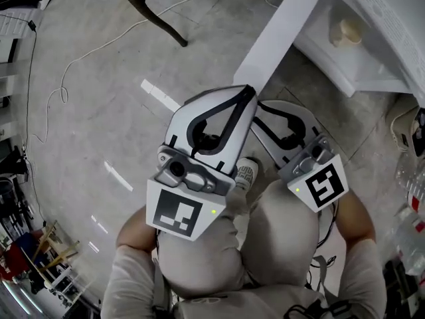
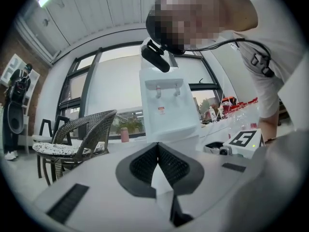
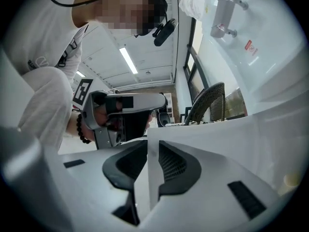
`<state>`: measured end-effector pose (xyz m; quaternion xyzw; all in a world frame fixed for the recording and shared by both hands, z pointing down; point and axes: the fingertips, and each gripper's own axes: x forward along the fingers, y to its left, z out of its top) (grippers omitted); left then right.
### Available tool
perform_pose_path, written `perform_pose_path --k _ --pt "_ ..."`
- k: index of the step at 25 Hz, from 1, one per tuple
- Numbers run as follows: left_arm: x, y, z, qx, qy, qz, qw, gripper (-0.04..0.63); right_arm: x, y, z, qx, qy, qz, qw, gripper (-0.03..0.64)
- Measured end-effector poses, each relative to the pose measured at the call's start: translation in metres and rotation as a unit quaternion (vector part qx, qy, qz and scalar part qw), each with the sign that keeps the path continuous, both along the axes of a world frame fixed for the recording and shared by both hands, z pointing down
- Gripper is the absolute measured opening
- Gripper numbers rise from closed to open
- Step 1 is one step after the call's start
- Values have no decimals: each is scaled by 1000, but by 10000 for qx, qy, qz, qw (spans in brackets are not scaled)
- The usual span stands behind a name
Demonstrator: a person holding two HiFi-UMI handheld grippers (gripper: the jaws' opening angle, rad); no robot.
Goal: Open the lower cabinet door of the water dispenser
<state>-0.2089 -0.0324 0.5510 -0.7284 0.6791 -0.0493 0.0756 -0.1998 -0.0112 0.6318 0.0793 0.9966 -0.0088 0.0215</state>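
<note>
Head view: the left hand-held gripper and the right hand-held gripper are side by side at the near end of the open door. The water dispenser is beyond the right one.
Left gripper view: the tips are closed together with nothing between them. The water dispenser is straight ahead and a chair is ahead to the left.
Right gripper view: the jaws are narrow, with the pads clamped on the door's edge. The panel spreads to the right of the jaws.

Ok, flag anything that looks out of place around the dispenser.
Nothing spilled or broken. The cabinet door stands open, its edge between the right tongs, as the task wants. The one untidy thing is a loose white cable looped across the floor at the head view's left, a possible trip hazard.
</note>
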Motion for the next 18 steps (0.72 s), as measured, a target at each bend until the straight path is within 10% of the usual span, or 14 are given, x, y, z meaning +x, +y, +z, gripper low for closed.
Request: perform_pose_path --k 18 --pt "-32 10 13 -5 233 -288 9993 2 -74 -8 -2 -189 -122 185 9996 35"
